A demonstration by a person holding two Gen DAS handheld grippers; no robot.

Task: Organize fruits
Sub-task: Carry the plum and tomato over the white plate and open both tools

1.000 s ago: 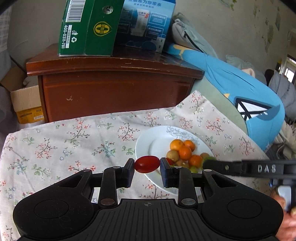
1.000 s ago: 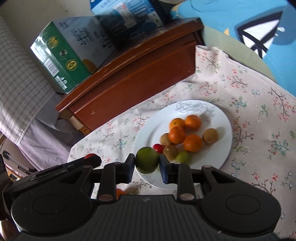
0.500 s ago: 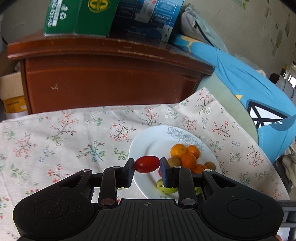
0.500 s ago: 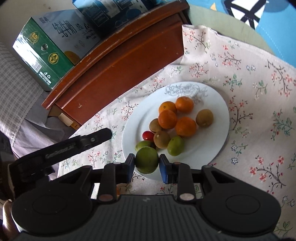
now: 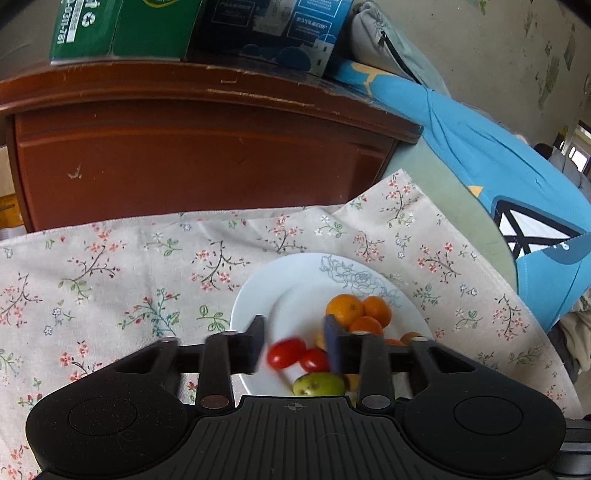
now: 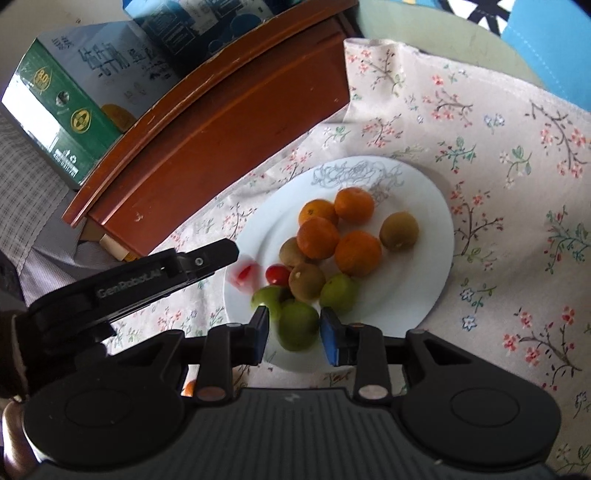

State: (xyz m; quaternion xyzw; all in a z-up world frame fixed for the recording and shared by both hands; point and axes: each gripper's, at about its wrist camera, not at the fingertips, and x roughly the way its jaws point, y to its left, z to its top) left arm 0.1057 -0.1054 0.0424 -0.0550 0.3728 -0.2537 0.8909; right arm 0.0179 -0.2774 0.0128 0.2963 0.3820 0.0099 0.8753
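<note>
Left gripper point(image 5: 295, 343) has just been opening; its jaws stand parted, the cherry tomato point(image 5: 286, 352) loose between them, over the white plate point(image 6: 424, 192); right gripper point(image 6: 294, 330) brackets a green fruit point(image 6: 298, 325) at the plate's near edge, pads barely clear; oranges point(image 6: 317, 236) already plated; both releases nearly complete.

In the left wrist view, the cherry tomato point(image 5: 286, 352) between the fingers is smeared by motion, and the gripper body hides the near rim of the white plate point(image 5: 258, 295). The green carton point(image 5: 122, 29) is cut off by the top edge. In the right wrist view, a red smear point(image 6: 243, 275) is too blurred to identify.
</note>
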